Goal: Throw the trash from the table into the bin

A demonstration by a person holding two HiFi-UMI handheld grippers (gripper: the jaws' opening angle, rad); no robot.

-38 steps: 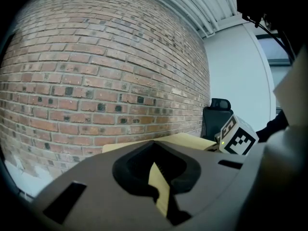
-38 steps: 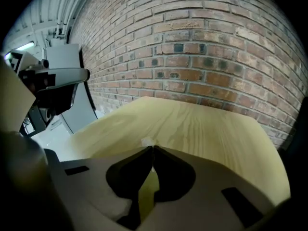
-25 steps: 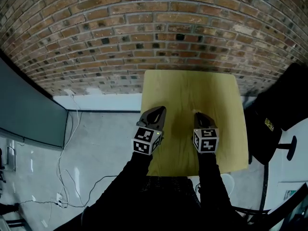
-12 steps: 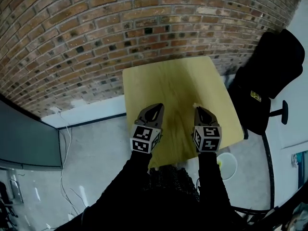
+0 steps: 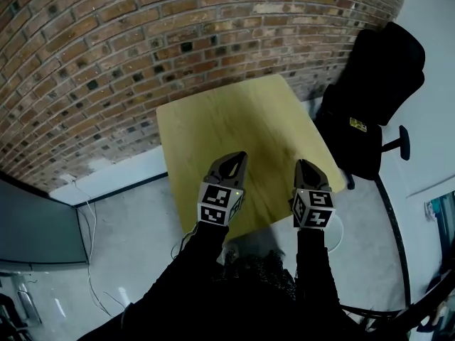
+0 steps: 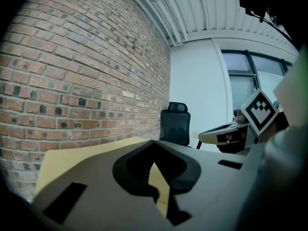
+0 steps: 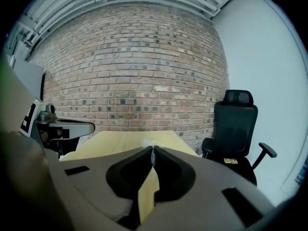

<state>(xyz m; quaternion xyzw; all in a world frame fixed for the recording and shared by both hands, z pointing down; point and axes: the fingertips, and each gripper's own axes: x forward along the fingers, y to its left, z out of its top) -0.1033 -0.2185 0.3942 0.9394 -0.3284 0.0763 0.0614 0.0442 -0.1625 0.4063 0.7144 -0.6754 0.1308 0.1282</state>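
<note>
Right gripper (image 5: 304,165): its jaws are pressing together above the table (image 5: 213,123), and a small pale scrap (image 7: 146,142) is showing at the very tips, apparently pinched there.
Left gripper (image 5: 237,158): its jaws are also meeting with nothing between them, and it is hovering over the table's near left part.
Trash: the scrap is sitting at the right gripper's tips; no other litter is showing on the wood.
Bin (image 5: 338,231): a white round rim is peeking out on the floor (image 5: 142,212) by the table's near right corner, partly hidden behind the right gripper.
Step, judged: the scrap is probably being taken toward the bin.
Risk, grip: so little of the scrap is lying between the jaws that a quick swing could be shaking it loose.
Risk, aim: the bin is lying close under the table edge, so an early release would be dropping the scrap on the tabletop or beside the rim.
Risk, cling: a light scrap may be sticking to one jaw as they part.
Risk, chair: the black office chair (image 5: 370,91) is standing near the bin and could be crowding the right gripper's path.
</note>
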